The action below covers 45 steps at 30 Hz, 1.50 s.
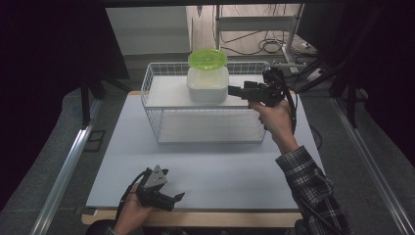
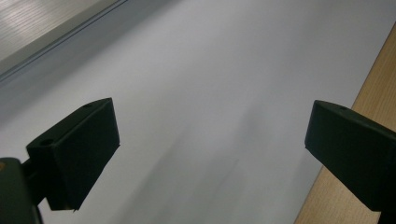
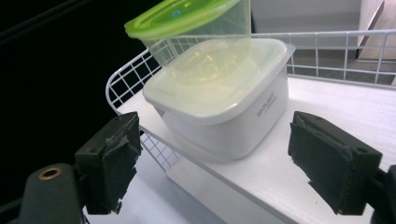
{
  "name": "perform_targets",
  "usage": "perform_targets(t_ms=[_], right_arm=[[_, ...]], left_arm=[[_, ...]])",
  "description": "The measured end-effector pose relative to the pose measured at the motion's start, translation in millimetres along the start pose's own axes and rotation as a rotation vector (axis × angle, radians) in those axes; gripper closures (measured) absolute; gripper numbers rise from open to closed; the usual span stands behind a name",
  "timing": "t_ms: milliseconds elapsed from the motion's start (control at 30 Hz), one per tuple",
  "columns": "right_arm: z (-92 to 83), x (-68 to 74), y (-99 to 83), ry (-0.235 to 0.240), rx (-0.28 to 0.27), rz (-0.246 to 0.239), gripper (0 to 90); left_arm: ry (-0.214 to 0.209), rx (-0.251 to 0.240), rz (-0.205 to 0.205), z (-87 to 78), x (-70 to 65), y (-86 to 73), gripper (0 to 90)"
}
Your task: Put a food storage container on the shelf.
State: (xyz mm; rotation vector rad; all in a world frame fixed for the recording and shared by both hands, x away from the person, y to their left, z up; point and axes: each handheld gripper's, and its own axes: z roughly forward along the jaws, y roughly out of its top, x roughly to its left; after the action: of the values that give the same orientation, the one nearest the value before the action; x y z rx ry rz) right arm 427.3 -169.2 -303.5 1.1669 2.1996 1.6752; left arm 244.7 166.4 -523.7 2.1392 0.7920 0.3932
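Fingers point(image 3: 327, 163) of the right gripper point(image 3: 215, 163) stand wide apart, nothing between the pads; they are aimed at the white square container point(image 3: 224, 116), which lies just ahead of them and apart from both. Left gripper point(image 1: 164, 195) rests low near the front edge of the table point(image 1: 220, 166), its jaws also spread wide and empty over the bare surface.

Container location: on the upper shelf of the white wire rack point(image 1: 161, 115), towards its back. A clear tub with a green lid point(image 3: 182, 16) sits on top of the white container's lid, looking tilted in the right gripper view.

Risks, as judged from here:
- Stack is top-heavy. A knock or a quick lift of the lower container would likely slide or topple the green-lidded tub.
- The white container looks about as wide as the jaw gap. An off-centre approach could push it back against the rack's rear wire instead of straddling it.
- Smooth plastic walls; a shallow or corner grip may slip.
- Lower jaw could catch the shelf's front edge.
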Motion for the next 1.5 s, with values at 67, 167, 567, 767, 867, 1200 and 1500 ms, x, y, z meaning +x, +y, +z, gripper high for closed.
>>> perform_targets(t_ms=[67, 167, 567, 767, 867, 1200, 1500], right_arm=[[-1.5, 0.8, -2.9, 0.000, 0.002, -0.007, 16.9], [-3.6, 2.2, -6.5, -0.002, 0.002, -0.020, 16.3], [-10.8, 8.0, -21.7, -0.004, 0.010, -0.067, 13.3], [-12.4, 12.5, -30.6, -0.016, 0.016, -0.112, 11.0], [-12.4, 15.3, -37.9, -0.028, 0.029, -0.141, 9.2], [-9.8, 16.1, -67.7, -0.043, 0.053, -0.200, 4.7], [-11.0, 12.0, -98.9, -0.049, 0.059, -0.212, 0.2]], left_arm=[[0.000, 0.000, 0.000, 0.1, 0.0, 0.0, 2.8], [0.000, 0.002, 0.002, 0.2, -0.1, 0.0, 2.8], [0.000, 0.000, 0.002, 0.3, -0.3, -0.1, 2.7], [0.001, 0.000, 0.002, 0.2, -0.5, 0.1, 2.7], [0.000, -0.003, 0.001, 0.1, -0.5, 0.1, 2.7], [-0.012, -0.001, -0.013, -0.9, -0.4, 1.1, 2.8], [-0.013, 0.002, -0.011, -0.5, -0.4, 0.8, 2.8]])
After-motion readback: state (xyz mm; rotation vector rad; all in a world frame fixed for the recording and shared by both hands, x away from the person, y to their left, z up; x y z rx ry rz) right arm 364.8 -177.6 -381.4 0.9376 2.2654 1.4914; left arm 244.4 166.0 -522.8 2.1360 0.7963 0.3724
